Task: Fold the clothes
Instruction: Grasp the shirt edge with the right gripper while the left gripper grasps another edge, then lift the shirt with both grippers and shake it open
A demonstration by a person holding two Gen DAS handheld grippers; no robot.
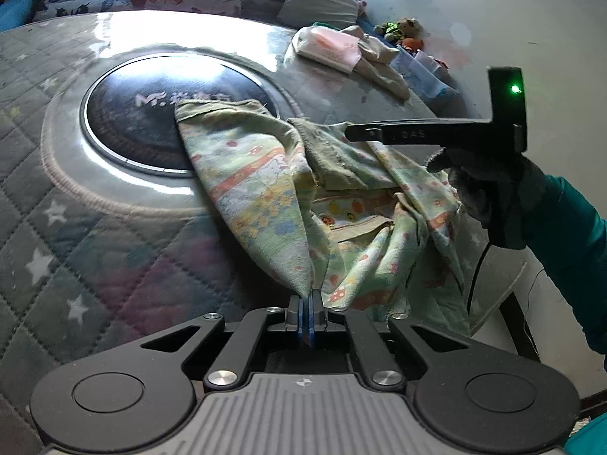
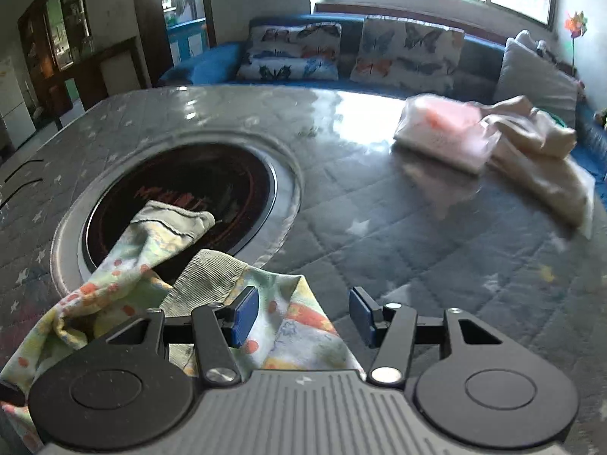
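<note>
A small green printed garment point(image 1: 265, 189) with orange and yellow patterns lies rumpled on the quilted table, one leg reaching over the round black hob. My left gripper point(image 1: 307, 303) is shut on a pinched fold of it at the near edge. My right gripper point(image 2: 303, 314) is open, its blue pads point(image 2: 244, 316) spread just above the garment's other leg point(image 2: 235, 276), gripping nothing. In the left wrist view the right gripper point(image 1: 356, 132) shows from the side, over the garment's right part, held by a gloved hand.
A round black hob point(image 1: 151, 113) with a steel ring sits in the table point(image 1: 76, 227). A pink folded pile point(image 2: 444, 132) and a cream garment point(image 2: 538, 151) lie at the far right. A blue sofa with butterfly cushions point(image 2: 292, 53) stands behind.
</note>
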